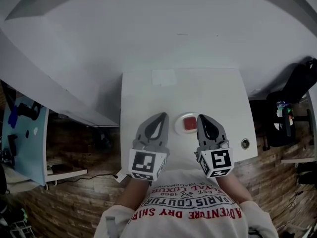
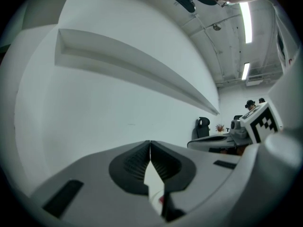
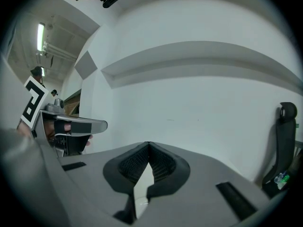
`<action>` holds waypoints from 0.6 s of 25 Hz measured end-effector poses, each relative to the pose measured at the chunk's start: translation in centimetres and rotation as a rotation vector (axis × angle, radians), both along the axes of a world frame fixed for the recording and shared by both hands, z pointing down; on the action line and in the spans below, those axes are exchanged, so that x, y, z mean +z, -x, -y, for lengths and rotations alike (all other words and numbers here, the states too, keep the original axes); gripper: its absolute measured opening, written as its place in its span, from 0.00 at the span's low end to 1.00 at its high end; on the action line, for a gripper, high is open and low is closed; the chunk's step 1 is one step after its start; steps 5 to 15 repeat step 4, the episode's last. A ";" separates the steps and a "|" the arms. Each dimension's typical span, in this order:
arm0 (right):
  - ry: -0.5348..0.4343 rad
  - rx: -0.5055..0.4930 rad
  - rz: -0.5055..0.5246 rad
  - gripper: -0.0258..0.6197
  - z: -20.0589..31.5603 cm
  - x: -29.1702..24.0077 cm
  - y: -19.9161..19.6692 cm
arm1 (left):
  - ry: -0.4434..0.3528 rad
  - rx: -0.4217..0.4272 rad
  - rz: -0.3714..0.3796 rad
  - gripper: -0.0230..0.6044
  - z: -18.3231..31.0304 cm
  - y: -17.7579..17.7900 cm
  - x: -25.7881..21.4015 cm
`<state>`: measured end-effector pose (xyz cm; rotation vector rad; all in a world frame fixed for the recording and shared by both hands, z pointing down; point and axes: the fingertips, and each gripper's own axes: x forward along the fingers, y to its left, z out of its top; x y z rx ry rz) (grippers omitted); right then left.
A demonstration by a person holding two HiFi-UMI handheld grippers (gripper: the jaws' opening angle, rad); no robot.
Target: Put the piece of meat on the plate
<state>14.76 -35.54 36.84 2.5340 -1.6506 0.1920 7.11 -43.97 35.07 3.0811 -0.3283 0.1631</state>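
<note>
Table (image 1: 198, 90): meat (image 1: 190, 125) on plate (image 1: 180, 118), between left fingers (image 1: 159, 120), right fingers (image 1: 204, 122).

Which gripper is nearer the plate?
Right. The right gripper is by the right edge of the plate; the left gripper is a little farther off, on its left.

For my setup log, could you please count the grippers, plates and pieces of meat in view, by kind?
grippers: 2 (left gripper, right gripper)
plate: 1
piece of meat: 1
total: 4
</note>
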 end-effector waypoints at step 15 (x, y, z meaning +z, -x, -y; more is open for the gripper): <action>-0.007 -0.004 0.004 0.06 0.2 0.4 0.3 | 0.016 -0.003 0.012 0.05 0.1 0.2 0.7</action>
